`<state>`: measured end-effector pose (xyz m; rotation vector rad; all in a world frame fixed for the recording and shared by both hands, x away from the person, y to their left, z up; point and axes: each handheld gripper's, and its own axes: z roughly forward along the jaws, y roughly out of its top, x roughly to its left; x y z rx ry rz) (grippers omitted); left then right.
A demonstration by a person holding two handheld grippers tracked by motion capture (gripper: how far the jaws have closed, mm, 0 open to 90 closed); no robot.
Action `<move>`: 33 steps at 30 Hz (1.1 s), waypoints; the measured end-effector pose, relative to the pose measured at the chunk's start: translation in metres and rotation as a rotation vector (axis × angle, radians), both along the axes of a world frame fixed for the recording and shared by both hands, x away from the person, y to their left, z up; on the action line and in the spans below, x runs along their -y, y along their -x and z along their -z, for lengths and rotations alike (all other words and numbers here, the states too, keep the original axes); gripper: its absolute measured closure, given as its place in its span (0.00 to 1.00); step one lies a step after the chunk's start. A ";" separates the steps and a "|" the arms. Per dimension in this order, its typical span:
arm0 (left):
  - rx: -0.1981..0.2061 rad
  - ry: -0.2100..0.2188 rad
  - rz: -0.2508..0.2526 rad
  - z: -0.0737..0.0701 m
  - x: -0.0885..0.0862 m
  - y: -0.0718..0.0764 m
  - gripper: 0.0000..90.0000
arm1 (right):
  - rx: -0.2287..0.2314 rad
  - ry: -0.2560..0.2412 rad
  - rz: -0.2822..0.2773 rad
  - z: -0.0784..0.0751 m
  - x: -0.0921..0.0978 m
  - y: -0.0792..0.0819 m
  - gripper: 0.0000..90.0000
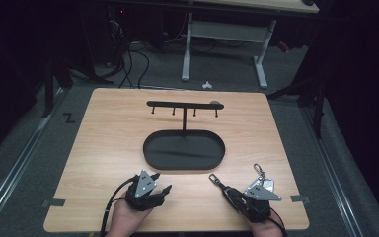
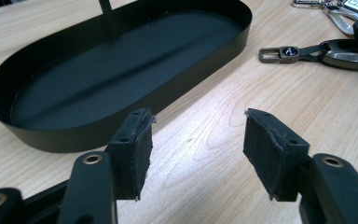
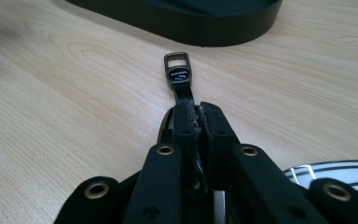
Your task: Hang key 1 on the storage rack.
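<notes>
Black strap of a key fob [image 3: 181, 91] sits pinched between the jaws of our right gripper [image 3: 196, 116], its metal loop pointing toward the oval tray [image 1: 150, 158], so we judge it ready to lift onto the rack [image 1: 183, 104] with four hooks. Our left gripper [image 2: 196, 140] rests wide open and empty beside the tray. One more key set [image 1: 262, 178] lies nearby.

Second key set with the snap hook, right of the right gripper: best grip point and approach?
Take the key set at its silver snap hook, which lies flat and points away from the person toward the tray. Come from above with the jaws across the narrow hook. The right gripper is shut on the strap key fob, so the open left gripper looks freer.
</notes>
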<state>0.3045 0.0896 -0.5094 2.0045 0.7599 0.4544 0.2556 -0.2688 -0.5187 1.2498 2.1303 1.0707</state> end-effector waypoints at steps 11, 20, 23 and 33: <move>-0.037 -0.005 -0.031 -0.003 -0.011 -0.004 0.39 | 0.024 -0.012 0.018 -0.005 0.004 -0.004 0.94; -0.063 0.009 -0.007 -0.023 -0.018 0.000 0.36 | 0.045 -0.035 0.060 -0.011 0.018 -0.007 0.89; -0.048 -0.008 -0.032 -0.022 -0.030 0.001 0.33 | 0.051 -0.033 0.075 -0.013 0.022 -0.009 0.88; -0.022 0.007 -0.073 -0.001 -0.050 0.001 0.26 | 0.012 -0.024 0.119 -0.015 0.031 -0.017 0.71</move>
